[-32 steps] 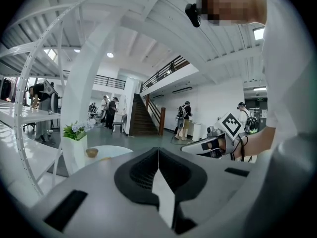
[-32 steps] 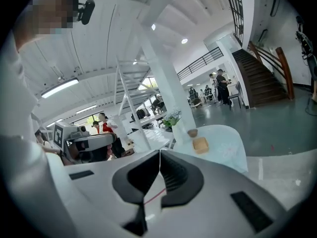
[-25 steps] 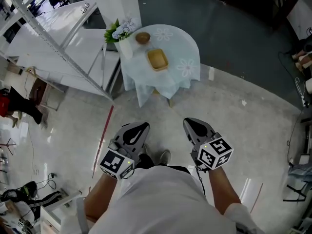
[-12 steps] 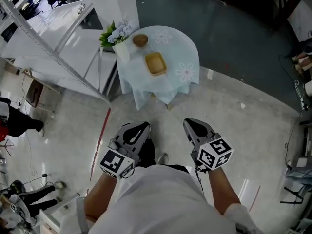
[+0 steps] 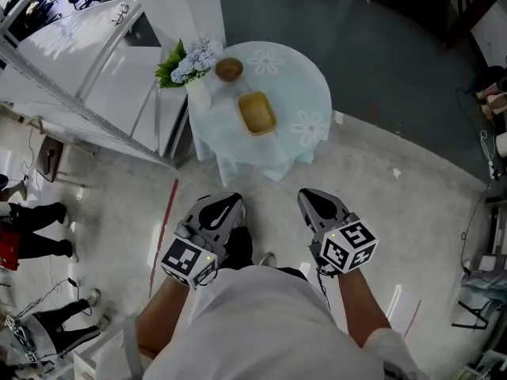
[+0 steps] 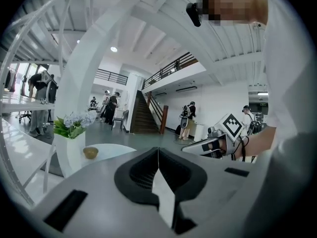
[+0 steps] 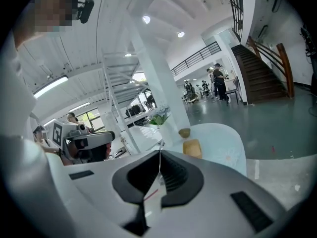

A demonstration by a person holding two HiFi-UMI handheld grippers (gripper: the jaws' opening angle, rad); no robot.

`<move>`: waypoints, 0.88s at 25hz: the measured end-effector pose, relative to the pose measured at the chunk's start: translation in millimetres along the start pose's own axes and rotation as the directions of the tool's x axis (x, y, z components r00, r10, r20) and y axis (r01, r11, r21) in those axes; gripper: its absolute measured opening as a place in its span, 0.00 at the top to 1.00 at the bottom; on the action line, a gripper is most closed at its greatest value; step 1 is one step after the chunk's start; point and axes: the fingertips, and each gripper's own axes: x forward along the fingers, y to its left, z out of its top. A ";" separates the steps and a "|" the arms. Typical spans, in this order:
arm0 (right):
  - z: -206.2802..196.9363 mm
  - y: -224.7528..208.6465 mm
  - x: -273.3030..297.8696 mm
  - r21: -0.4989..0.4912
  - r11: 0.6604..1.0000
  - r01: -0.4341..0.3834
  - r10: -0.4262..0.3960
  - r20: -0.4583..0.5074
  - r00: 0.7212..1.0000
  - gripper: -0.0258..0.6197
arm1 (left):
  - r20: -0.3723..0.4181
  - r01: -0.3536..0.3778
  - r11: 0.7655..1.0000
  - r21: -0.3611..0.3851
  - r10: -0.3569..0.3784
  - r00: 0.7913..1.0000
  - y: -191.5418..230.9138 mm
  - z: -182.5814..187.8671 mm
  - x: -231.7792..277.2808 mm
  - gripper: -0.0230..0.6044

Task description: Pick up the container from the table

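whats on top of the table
A tan rectangular container and round brown bowl sit on its pale floral tablecloth, which hides the tabletop; a white flower vase stands at the edge.

pale speckled concrete floor (image 5: 380, 188) spreads beneath the left gripper's fingers (image 5: 220, 212) and the right gripper's fingers (image 5: 321, 206), turning to dark grey painted floor (image 5: 380, 30) far ahead of them. a thin red floor line (image 5: 166, 224) runs near the left fingers, on their left. ahead-left stand a white square pillar (image 5: 182, 6) and a white metal frame (image 5: 79, 93). beyond the right fingers, a dark staircase with wooden handrails (image 7: 262, 73); round ceiling lamps (image 7: 146, 20) overhead.
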 end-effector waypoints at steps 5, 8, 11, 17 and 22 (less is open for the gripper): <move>16.0 -10.1 38.0 0.009 1.000 0.009 -0.009 -0.012 1.000 0.93 | -0.011 0.015 1.000 -0.009 -0.015 1.000 39.0 4.2 18.6 0.93; 24.5 -15.0 60.5 0.012 1.000 0.012 -0.012 -0.022 1.000 0.93 | -0.015 0.023 1.000 -0.014 -0.023 1.000 62.3 5.7 29.5 0.93; 32.9 -21.3 82.9 0.015 1.000 0.018 -0.018 -0.028 0.999 0.93 | -0.022 0.029 0.999 -0.024 -0.030 0.999 84.9 6.3 39.7 0.93; 48.0 -33.9 130.8 0.030 0.999 0.041 -0.039 -0.046 0.998 0.93 | -0.039 0.049 0.998 -0.031 -0.050 0.998 136.8 9.3 57.4 0.93; 61.2 -44.9 167.4 0.041 0.997 0.066 -0.063 -0.065 0.996 0.93 | -0.053 0.074 0.997 -0.025 -0.075 0.996 177.3 13.1 77.1 0.93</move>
